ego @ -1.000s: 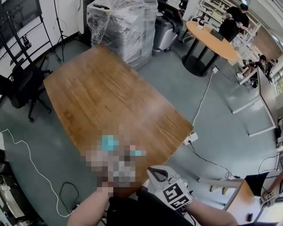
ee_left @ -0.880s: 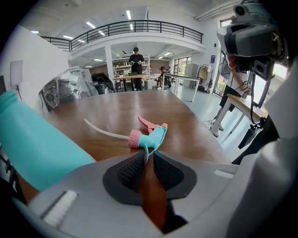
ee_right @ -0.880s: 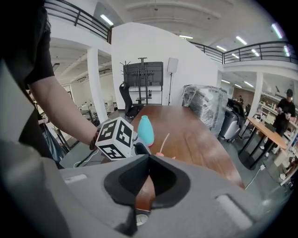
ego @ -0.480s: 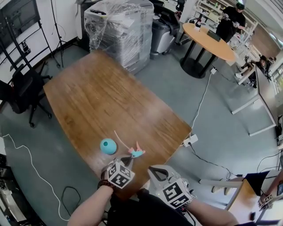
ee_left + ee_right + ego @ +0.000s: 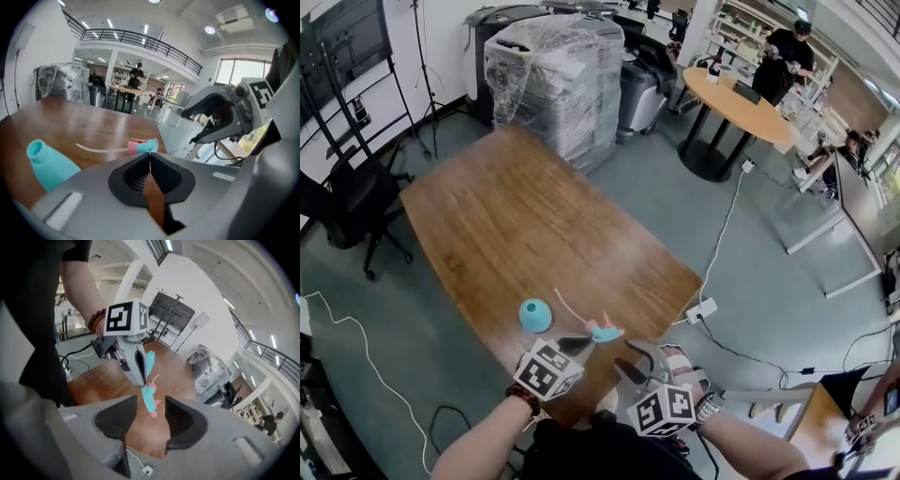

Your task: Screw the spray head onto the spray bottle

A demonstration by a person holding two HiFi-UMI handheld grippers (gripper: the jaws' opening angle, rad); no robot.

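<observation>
Lower left: teal spray bottle (image 5: 534, 315) sits on the surface (image 5: 516, 216) | centre: your left gripper (image 5: 584, 340) pinches the spray head (image 5: 606, 331) above it | right: your right gripper (image 5: 639, 356), jaws just opening, holds nothing; steady the bottle with it first.

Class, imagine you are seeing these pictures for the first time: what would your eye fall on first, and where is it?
The left gripper, shut on a teal and pink spray head trailing a pale tube, holds it above the near edge of the wooden table. A teal bottle sits uncapped on the table, just left of it in the head view. Beside them the right gripper is empty; its jaws have just been opening.
</observation>
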